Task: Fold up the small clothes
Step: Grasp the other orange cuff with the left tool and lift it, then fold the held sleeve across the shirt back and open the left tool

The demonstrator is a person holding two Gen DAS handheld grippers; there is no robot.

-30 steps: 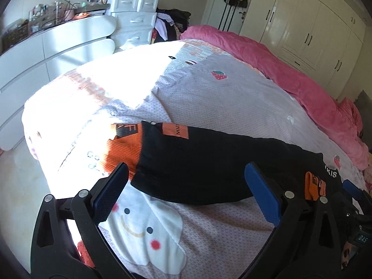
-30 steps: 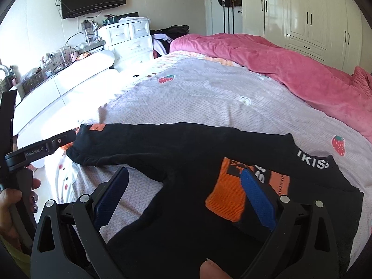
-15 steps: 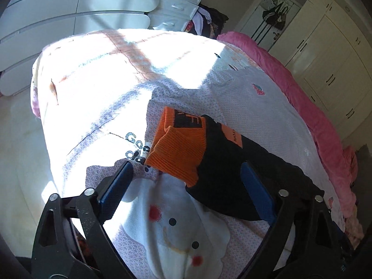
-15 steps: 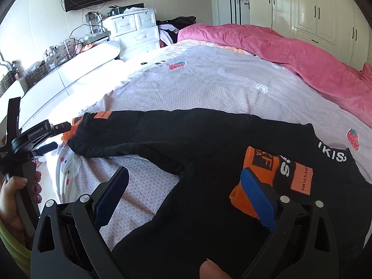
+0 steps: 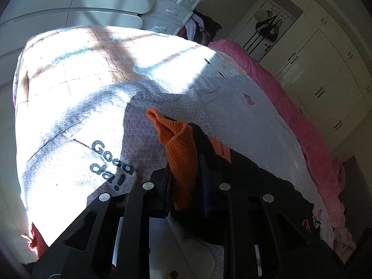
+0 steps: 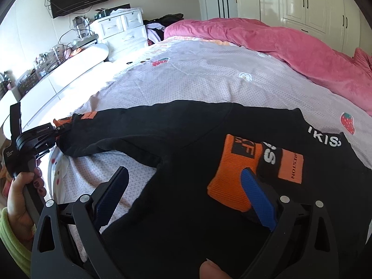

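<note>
A black sweatshirt [image 6: 186, 134] with orange cuffs lies spread on the bed. One sleeve stretches out to the left, and its orange cuff [image 5: 179, 139] stands bunched between the fingers of my left gripper [image 5: 184, 165]. That gripper's jaws are closing and its pads press on the cuff. The right wrist view shows the same left gripper [image 6: 58, 127] at the sleeve's end, held by a hand [image 6: 21, 193]. The other sleeve lies folded over the chest, its orange cuff [image 6: 234, 169] touching one fingertip of my right gripper [image 6: 184, 174]. This gripper hangs open just above the body of the sweatshirt.
The bed cover [image 6: 209, 76] is pale lilac with strawberry prints. A pink duvet [image 6: 279, 41] is heaped along the far side. White drawers [image 6: 121, 30] and a low white cabinet [image 5: 81, 4] stand past the bed's left edge. White wardrobes [image 6: 302, 0] line the back wall.
My left gripper rolled, came down onto the sleeve end and closed on the orange cuff, which now stands bunched up. The right gripper sank a little closer to the sweatshirt.
</note>
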